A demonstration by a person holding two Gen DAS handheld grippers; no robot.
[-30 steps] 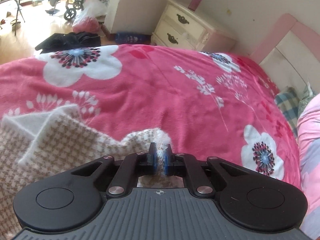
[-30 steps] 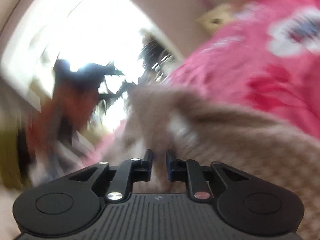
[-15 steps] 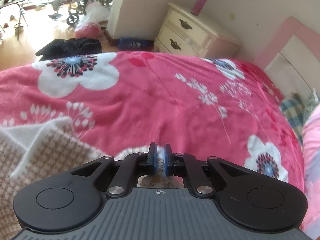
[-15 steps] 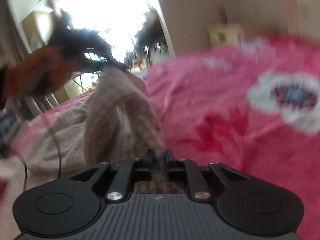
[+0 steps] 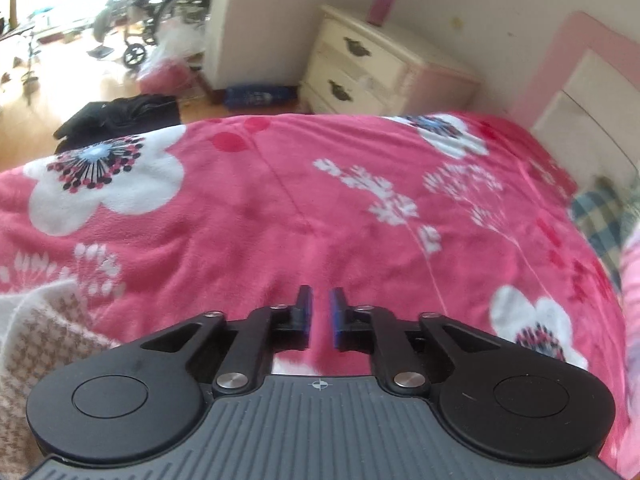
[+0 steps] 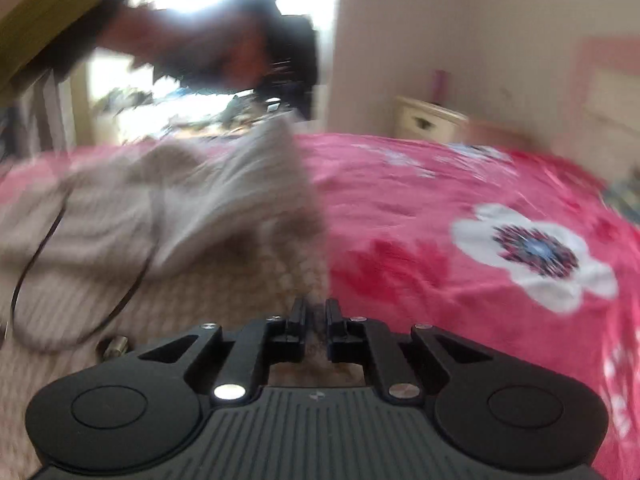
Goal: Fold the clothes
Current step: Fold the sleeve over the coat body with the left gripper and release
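A beige and white houndstooth knit garment (image 6: 200, 208) lies crumpled on the pink flowered blanket (image 6: 440, 200). My right gripper (image 6: 316, 308) is shut on a fold of its near edge, and the fabric rises from between the pads. A black cord (image 6: 80, 280) with a metal end loops over the garment. In the left wrist view only a corner of the garment (image 5: 44, 344) shows at the lower left. My left gripper (image 5: 319, 300) is over bare blanket (image 5: 280, 208), its jaws opening with nothing between them. A blurred dark hand (image 6: 224, 52) hovers above the garment's far side.
A cream nightstand (image 5: 380, 64) stands beyond the bed, next to the pink headboard (image 5: 580, 60). A checked pillow (image 5: 600, 216) lies at the right edge. Dark clothes (image 5: 120, 116) lie on the floor past the bed, and a wheelchair (image 5: 160, 12) stands farther off.
The left gripper let go of the garment's edge, parted its jaws and moved right over bare blanket. The right view rolled upright, and its jaws closed on the fabric.
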